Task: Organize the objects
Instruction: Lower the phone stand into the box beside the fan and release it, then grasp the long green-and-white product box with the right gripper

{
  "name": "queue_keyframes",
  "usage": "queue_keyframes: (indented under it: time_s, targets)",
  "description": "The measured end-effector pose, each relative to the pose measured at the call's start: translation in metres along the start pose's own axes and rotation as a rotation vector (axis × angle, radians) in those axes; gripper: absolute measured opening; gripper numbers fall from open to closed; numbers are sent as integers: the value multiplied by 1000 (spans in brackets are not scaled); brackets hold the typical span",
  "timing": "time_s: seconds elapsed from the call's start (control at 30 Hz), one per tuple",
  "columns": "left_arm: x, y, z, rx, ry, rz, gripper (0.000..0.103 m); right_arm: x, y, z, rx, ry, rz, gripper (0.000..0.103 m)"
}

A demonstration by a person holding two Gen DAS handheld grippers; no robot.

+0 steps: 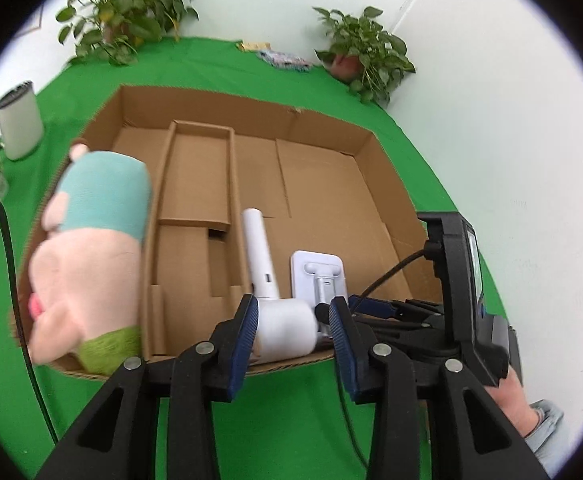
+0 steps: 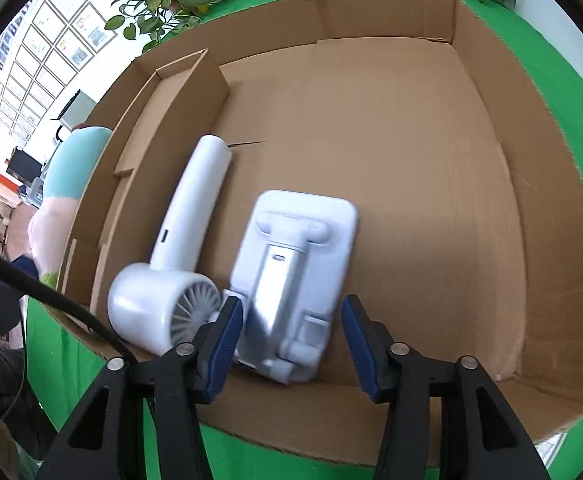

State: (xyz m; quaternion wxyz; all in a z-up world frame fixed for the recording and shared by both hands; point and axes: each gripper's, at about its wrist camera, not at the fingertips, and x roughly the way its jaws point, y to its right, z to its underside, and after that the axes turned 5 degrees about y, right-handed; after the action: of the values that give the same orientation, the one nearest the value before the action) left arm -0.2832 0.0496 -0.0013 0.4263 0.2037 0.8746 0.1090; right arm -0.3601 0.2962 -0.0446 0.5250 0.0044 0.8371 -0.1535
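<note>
We read no brand or label on anything; the white plastic hair dryer (image 2: 171, 264) lies flat in the shallow brown cardboard box (image 2: 491, 128), handle long axis running to approx 1 o'clock in the right wrist view, its grilled head end down by the near wall. Just beside it at 3 o'clock lies the white-and-silver folding phone stand (image 2: 295, 276), long axis approx 12–6, pad end at 12. Our right gripper (image 2: 287, 336) hangs over the stand w/ fingers part open, not touching it. Left gripper (image 1: 293, 320) also part open, holding nothing, w/ a pink-and-teal plush toy (image 1: 91, 248) on the box's rim at 9 o'clock.
</note>
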Motion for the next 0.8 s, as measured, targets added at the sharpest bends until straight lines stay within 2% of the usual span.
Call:
queue_keyframes:
  time_s: [0.1,0.23,0.27,0.33,0.4,0.43,0.47,0.5,0.53,0.63,0.7,0.8]
  targets:
    - [-18,-2,8,43,53,-51,36,1,-6,0,-14,12,8,46]
    - [-24,0,15,68,96,-80,37,-2,-7,2,-16,34,0,45]
    - [-25,1,17,76,113,-95,39,-2,-8,4,-18,41,1,45]
    - [-30,1,21,92,156,-128,52,-9,-10,8,-32,81,20,46]
    - [-38,2,28,117,216,-173,60,-24,-18,15,-70,150,67,53]
    - [-43,4,32,132,251,-203,68,-34,-23,20,-94,193,98,68]
    - [-47,5,35,145,291,-236,72,-49,-32,27,-132,262,145,87]
    - [-51,7,39,155,326,-262,78,-61,-39,34,-163,322,180,94]
    - [-54,7,43,159,359,-283,79,-73,-47,43,-197,385,210,103]
    - [-58,6,51,153,385,-292,79,-107,-72,77,-281,534,273,102]
    - [-57,4,57,143,374,-291,79,-119,-81,94,-278,594,295,102]
    - [-55,2,64,142,356,-284,79,-129,-85,116,-240,626,307,102]
